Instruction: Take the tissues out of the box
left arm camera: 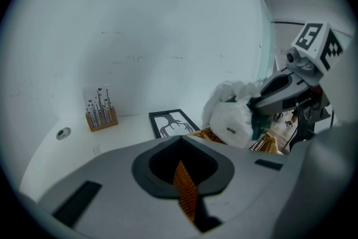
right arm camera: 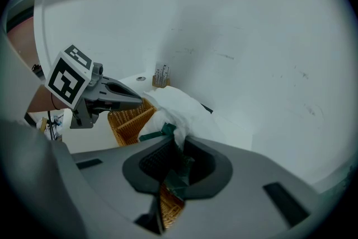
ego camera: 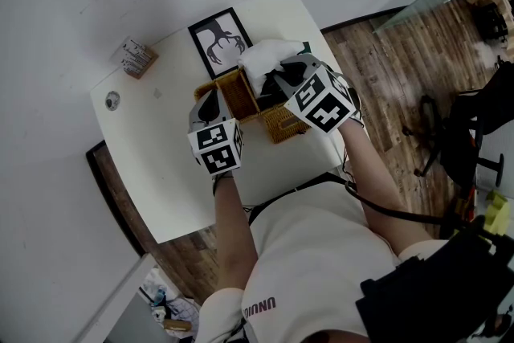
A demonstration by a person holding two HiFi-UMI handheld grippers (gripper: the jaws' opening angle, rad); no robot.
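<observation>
A wicker basket box (ego camera: 283, 124) stands in the middle of the white table (ego camera: 161, 173). My left gripper (ego camera: 212, 102) is shut on the basket's left rim; in the left gripper view a wicker strip (left arm camera: 184, 190) sits pinched between the jaws. A white tissue pack (ego camera: 265, 56) with green trim rises out of the basket's far side. My right gripper (ego camera: 283, 78) is shut on it, and in the right gripper view the green and white wrapper (right arm camera: 178, 115) runs into the closed jaws. The inside of the basket is hidden.
A black-framed antler picture (ego camera: 218, 40) lies flat just behind the basket. A small wooden card holder (ego camera: 134, 57) and a round metal disc (ego camera: 112, 100) sit at the table's far left. The white wall runs behind. An office chair (ego camera: 458, 132) stands on wood floor to the right.
</observation>
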